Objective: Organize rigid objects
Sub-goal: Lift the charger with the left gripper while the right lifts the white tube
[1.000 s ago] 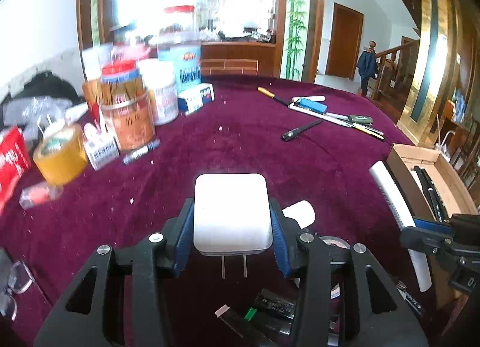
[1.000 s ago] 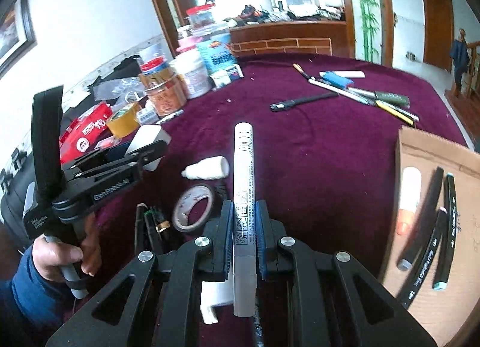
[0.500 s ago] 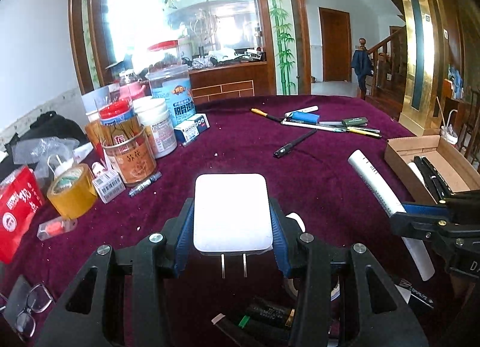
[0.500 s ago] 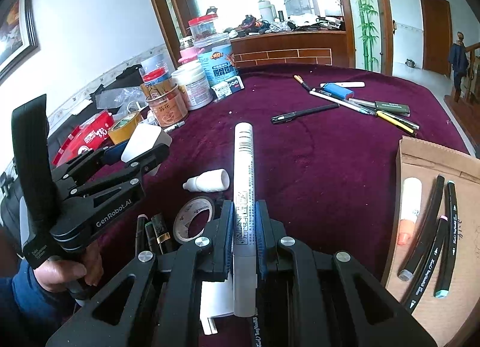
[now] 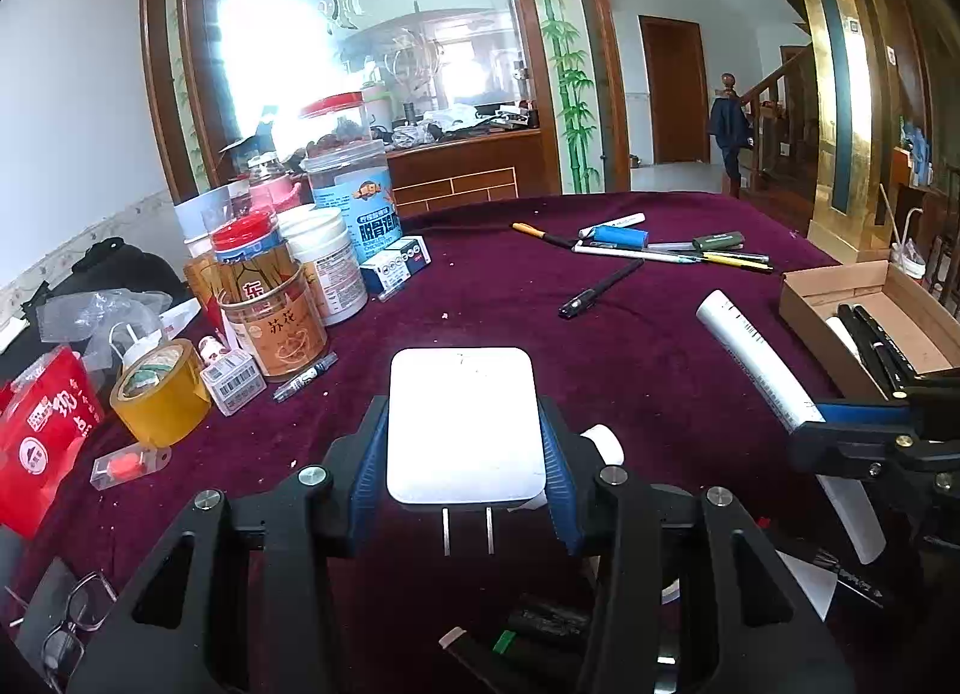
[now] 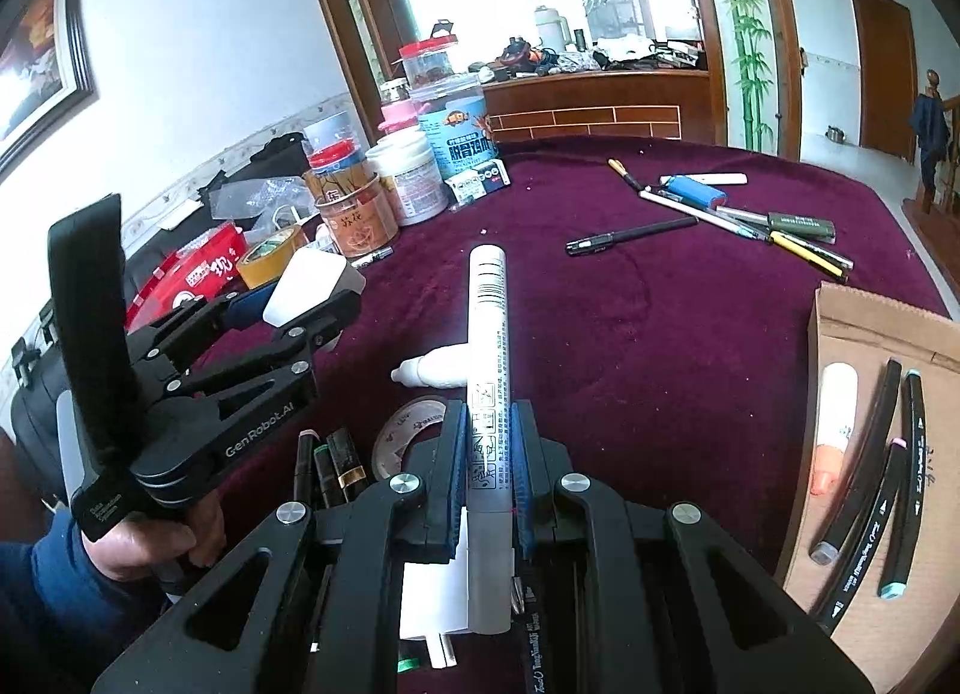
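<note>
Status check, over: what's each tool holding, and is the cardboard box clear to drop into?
Left tool shut on white charger. Right tool shut on white marker. Cardboard box open, markers already inside, bare room left. Nothing blocking it.

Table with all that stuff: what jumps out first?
The left gripper clamps a white plug-in charger right up front, prongs facing the camera. The right gripper pinches a long white marker. Jars crowd the purple table's left edge.

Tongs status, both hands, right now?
Left tongs: closed on the white plug adapter.
Right tongs: closed on the white marker.
</note>
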{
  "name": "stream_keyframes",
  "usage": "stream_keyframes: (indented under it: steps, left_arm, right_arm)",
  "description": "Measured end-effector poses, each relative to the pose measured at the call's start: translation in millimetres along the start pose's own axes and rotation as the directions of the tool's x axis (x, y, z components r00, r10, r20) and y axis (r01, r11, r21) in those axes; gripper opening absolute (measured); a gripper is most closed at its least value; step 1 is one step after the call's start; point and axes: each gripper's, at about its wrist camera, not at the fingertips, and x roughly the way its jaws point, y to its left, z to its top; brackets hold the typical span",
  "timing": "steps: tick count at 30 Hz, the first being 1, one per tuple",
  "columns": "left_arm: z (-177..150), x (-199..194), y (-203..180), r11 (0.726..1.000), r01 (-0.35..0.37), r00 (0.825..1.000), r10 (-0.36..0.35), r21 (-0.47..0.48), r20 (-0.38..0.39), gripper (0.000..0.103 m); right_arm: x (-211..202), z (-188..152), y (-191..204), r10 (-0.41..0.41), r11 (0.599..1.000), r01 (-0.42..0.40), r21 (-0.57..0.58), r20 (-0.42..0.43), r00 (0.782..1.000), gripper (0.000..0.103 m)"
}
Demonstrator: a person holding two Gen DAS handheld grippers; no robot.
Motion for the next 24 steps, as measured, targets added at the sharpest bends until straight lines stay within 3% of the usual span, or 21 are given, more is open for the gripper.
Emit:
stream_keyframes:
  steps: [17, 24]
  left_arm:
    - [-2.9, 1.2, -1.8, 1.000, -0.003, 1.000, 0.003, 0.007, -0.008, 0.043]
    - [-5.8, 14.9, 12.7, 0.992, 0.088, 0.990, -0.098, -0.089, -0.104, 0.043]
  right_arm:
    - [-0.1, 0.2, -2.4, 0.025, 0.999, -0.025, 0.021, 0.005, 1.000, 0.012]
    - [-3.1, 0.5, -5.0, 0.018, 0.999, -0.019, 0.040, 0.014, 1.000, 0.012]
